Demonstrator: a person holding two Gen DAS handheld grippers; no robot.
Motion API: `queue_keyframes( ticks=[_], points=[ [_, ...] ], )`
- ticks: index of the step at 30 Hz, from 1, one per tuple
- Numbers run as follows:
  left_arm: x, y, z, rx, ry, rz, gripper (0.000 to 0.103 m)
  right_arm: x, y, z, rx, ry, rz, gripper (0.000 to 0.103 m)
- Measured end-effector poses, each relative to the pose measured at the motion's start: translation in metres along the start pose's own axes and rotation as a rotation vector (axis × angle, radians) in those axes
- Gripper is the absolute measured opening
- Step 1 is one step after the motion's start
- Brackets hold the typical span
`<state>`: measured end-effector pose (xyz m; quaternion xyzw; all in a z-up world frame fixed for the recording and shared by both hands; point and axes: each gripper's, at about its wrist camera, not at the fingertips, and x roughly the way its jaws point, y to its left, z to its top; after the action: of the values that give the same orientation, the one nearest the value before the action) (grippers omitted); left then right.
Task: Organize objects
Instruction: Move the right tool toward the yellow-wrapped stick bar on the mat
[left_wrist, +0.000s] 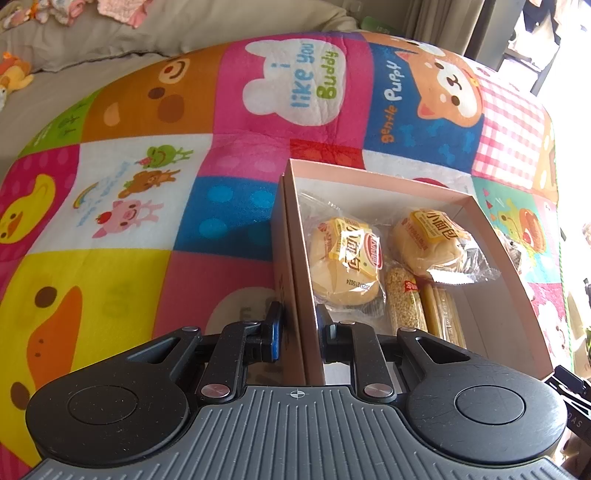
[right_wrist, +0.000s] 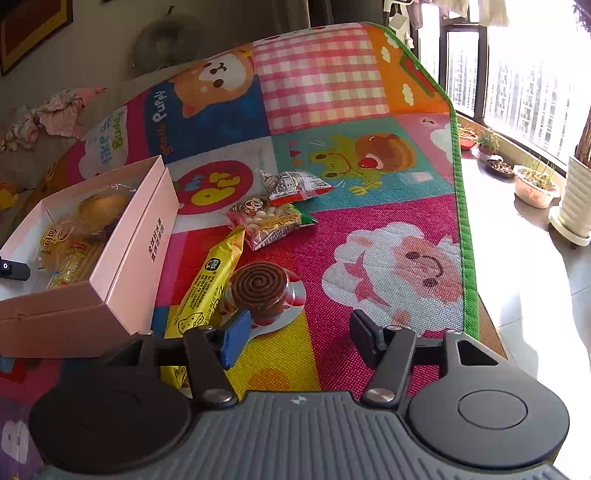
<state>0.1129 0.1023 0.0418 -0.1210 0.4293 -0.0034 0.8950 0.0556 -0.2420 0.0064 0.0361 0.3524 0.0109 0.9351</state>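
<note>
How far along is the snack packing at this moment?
Done: two wrapped buns and two snack sticks lie in the pink box. In hand: the left gripper pinches the box's wall; the right gripper is open and empty beside the spiral candy. Left on the mat: that candy, the yellow packet and two small bags.

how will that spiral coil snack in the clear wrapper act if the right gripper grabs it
The spiral snack looks like a flat disc, so it probably won't roll. Its glossy clear wrapper may slip or crinkle between the pads. The coil could crack if the open right gripper squeezes hard.
</note>
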Motion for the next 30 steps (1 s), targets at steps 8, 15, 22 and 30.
queue_keyframes(
  ticks=[8, 15, 22, 30],
  points=[
    [0.0, 0.0, 0.0, -0.002, 0.001, 0.0, 0.021, -0.008, -0.014, -0.01, 0.004, -0.015, -0.122, 0.064],
    [0.0, 0.002, 0.0, -0.009, -0.001, -0.005, 0.021, -0.027, -0.029, -0.014, 0.079, -0.032, -0.035, 0.064],
    [0.0, 0.002, 0.0, -0.013, -0.001, -0.009, 0.021, -0.026, -0.002, 0.001, 0.021, -0.049, 0.029, 0.064],
    [0.0, 0.002, 0.0, -0.014, 0.0, -0.013, 0.021, 0.009, 0.022, 0.014, -0.043, 0.035, 0.022, 0.064]
  ],
)
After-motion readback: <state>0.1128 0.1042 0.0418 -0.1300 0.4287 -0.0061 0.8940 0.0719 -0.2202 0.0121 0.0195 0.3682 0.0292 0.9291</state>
